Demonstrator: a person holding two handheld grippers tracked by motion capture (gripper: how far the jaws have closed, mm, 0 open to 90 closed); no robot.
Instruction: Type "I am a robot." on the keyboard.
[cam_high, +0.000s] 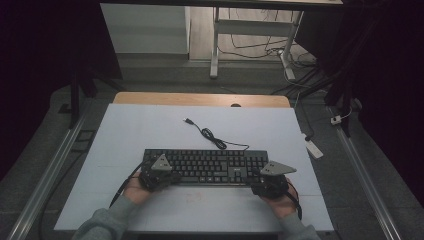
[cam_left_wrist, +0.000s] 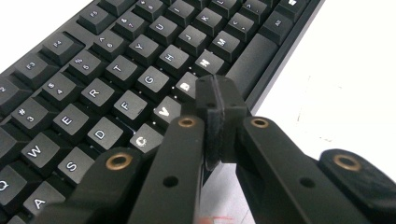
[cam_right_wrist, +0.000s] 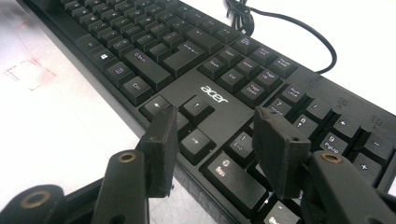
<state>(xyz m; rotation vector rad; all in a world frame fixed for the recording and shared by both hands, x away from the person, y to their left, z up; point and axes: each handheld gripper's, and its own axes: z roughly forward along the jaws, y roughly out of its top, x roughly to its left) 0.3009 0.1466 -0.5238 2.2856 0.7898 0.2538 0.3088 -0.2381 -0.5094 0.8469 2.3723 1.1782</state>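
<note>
A black keyboard (cam_high: 205, 167) is found lying flat on the white board (cam_high: 150, 130) that covers the table, set parallel to the near edge and nearer to that edge than to the far one. Its cable (cam_high: 212, 137) is seen running from the back of the keyboard toward the middle of the board, with a bundled loop along it and the plug lying loose at its end.

The left gripper (cam_left_wrist: 217, 105) is held at the near left corner of the keyboard. Its jaws are pressed together, nothing being caught between them, and the tips are placed over the near row of letter keys, at the B key and beside the space bar. Whether the tips rest on a key cannot be told.

The right gripper (cam_right_wrist: 215, 140) is held at the near right corner of the keyboard. Its jaws are spread wide, with one jaw over the arrow keys and the other over the number pad. No key or edge is seen clamped between them.

Each gripper is carried in one of the person's hands, the grey sleeves entering from the near edge of the board.
</note>
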